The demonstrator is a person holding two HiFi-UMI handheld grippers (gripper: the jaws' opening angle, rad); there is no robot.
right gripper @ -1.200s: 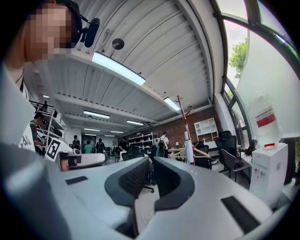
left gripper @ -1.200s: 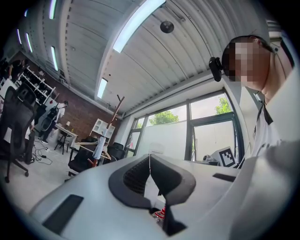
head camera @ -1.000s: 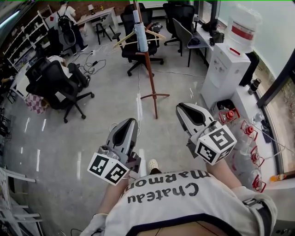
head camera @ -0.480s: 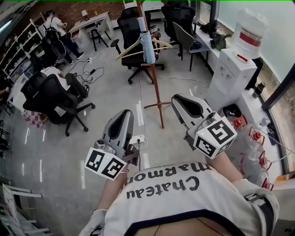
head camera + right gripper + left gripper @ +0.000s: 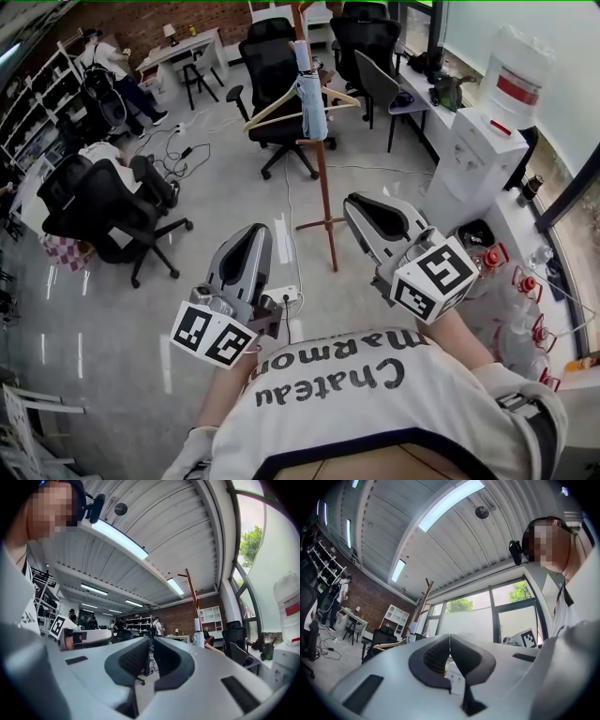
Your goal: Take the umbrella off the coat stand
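Note:
A wooden coat stand [image 5: 321, 178] rises from the floor ahead of me. A folded light-blue umbrella [image 5: 309, 94] hangs near its top, between two wooden hangers [image 5: 274, 107]. My left gripper [image 5: 257, 229] is held out low and left of the pole, shut and empty. My right gripper [image 5: 360, 202] is just right of the pole, also shut and empty. Both are well short of the umbrella. The left gripper view shows the stand [image 5: 424, 597] and umbrella [image 5: 413, 630] beyond the left gripper [image 5: 450, 638]. The right gripper view has the stand [image 5: 192, 592] and umbrella [image 5: 199, 639] right of the right gripper [image 5: 151, 639].
A water dispenser [image 5: 473, 141] stands at the right, with red-topped bottles [image 5: 511, 281] on the floor beside it. Black office chairs [image 5: 112, 202] are at the left and behind the stand [image 5: 277, 66]. A power strip [image 5: 281, 295] lies on the floor. A person [image 5: 103, 66] stands at a far desk.
I have walked closer to the coat stand; its pole and umbrella sit nearer and larger in the head view. Both grippers came forward with me, still shut.

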